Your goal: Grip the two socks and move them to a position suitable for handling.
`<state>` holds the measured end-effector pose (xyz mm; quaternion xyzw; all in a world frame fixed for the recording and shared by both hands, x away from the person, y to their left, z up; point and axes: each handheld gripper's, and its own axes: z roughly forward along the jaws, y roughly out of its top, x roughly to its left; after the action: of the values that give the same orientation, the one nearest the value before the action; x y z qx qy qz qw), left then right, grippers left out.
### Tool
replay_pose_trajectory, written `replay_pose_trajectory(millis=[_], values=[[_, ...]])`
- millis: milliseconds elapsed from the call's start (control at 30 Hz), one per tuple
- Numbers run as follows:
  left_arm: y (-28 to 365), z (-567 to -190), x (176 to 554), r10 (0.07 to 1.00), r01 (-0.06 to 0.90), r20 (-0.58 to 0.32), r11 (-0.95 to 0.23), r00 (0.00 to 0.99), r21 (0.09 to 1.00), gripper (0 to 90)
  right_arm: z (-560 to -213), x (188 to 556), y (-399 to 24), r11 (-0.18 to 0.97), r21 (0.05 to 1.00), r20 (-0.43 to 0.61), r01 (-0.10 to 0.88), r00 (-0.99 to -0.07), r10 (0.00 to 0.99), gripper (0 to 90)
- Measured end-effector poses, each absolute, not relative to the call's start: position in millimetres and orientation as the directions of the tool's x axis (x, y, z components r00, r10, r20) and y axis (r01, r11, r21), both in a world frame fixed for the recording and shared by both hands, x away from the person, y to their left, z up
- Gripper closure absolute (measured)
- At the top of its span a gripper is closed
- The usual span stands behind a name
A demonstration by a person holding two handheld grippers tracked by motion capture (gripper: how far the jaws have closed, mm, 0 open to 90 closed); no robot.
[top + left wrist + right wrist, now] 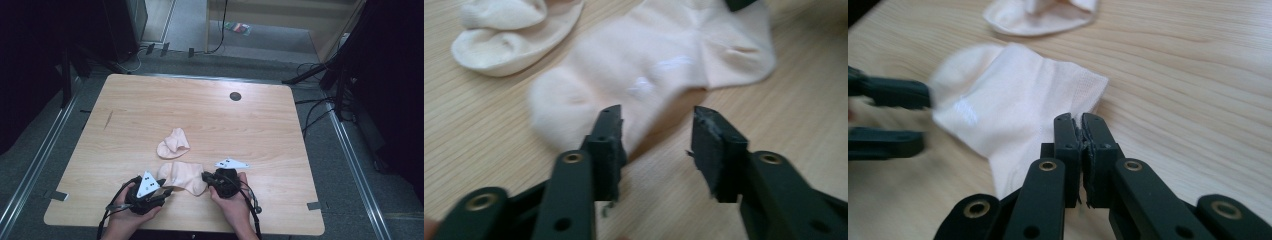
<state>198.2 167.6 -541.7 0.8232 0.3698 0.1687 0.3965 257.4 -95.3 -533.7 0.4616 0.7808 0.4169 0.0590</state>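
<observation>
Grippers at near bench (125, 110) edge. Left gripper (656, 145) fingers apart, tips just at flat sock (184, 176) edge, not gripping. Right gripper (1081, 131) fingers together, pinching flat sock's near corner. Flat sock spread between both grippers. Beyond it, crumpled sock (173, 144) near bench middle. Farther, dark round hole (235, 96) by far edge.

The table (150, 100) is pale wood with fine straight grain, a small dark round spot (235, 96) near its far edge and a short dark streak (108, 119) toward its left side. Both socks, the flat one (184, 176) and the crumpled one (173, 145), are plain pale peach-cream, the flat one with faint white marks at its middle. Each claw, left (656, 142) and right (1082, 131), is matte black with brass-coloured rivets, and the floor (310, 55) is grey carpet.
</observation>
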Motion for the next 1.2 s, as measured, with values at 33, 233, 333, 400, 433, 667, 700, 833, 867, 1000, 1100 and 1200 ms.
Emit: replay_pose_trajectory(millis=[33, 233, 333, 400, 433, 667, 700, 833, 867, 1000, 1100, 1200], values=[[171, -540, 199, 0.728, 0.476, -0.054, -0.389, 0.683, 0.789, 50.6, -535, 259, -99, 0.231, 0.703, 0.287, 0.672, -0.566, 0.773, 87.3], [196, -535, 214, 0.736, 0.5, -0.191, -0.225, 0.65, 0.836, 46.6, -532, 263, -112, 0.229, 0.727, 0.244, 0.648, -0.555, 0.795, 69.9], [203, -538, 230, 0.805, 0.524, -0.196, -0.16, 0.56, 0.836, 50.1, -530, 259, -114, 0.209, 0.751, 0.228, 0.626, -0.543, 0.808, 63.1], [203, -541, 238, 0.829, 0.545, -0.193, -0.153, 0.525, 0.825, 51.4, -532, 255, -114, 0.214, 0.749, 0.214, 0.627, -0.535, 0.818, 59.5], [201, -543, 243, 0.825, 0.554, -0.208, -0.147, 0.526, 0.82, 51.6, -533, 253, -113, 0.211, 0.751, 0.21, 0.625, -0.529, 0.822, 56.0], [186, -550, 250, 0.829, 0.632, -0.212, -0.204, 0.518, 0.748, 69.0, -546, 245, -98, 0.291, 0.751, 0.106, 0.593, -0.543, 0.833, 60.1], [184, -550, 248, 0.833, 0.623, -0.179, -0.231, 0.524, 0.747, 73.5, -548, 244, -96, 0.312, 0.748, 0.084, 0.586, -0.55, 0.831, 63.5], [182, -550, 245, 0.812, 0.606, -0.152, -0.281, 0.563, 0.744, 86.9, -547, 241, -93, 0.343, 0.746, 0.061, 0.571, -0.571, 0.819, 83.4], [184, -548, 243, 0.804, 0.599, -0.142, -0.299, 0.578, 0.743, 87.8, -547, 241, -93, 0.34, 0.742, 0.064, 0.577, -0.566, 0.822, 84.7], [195, -538, 234, 0.795, 0.585, -0.164, -0.272, 0.584, 0.764, 89.0, -541, 245, -103, 0.299, 0.741, 0.11, 0.601, -0.549, 0.829, 86.2], [210, -528, 225, 0.815, 0.575, -0.152, -0.249, 0.559, 0.78, 89.7, -536, 248, -109, 0.282, 0.744, 0.138, 0.605, -0.553, 0.822, 87.2], [218, -527, 220, 0.814, 0.581, -0.169, -0.236, 0.556, 0.779, 89.9, -529, 248, -110, 0.278, 0.751, 0.134, 0.599, -0.55, 0.824, 87.6]])
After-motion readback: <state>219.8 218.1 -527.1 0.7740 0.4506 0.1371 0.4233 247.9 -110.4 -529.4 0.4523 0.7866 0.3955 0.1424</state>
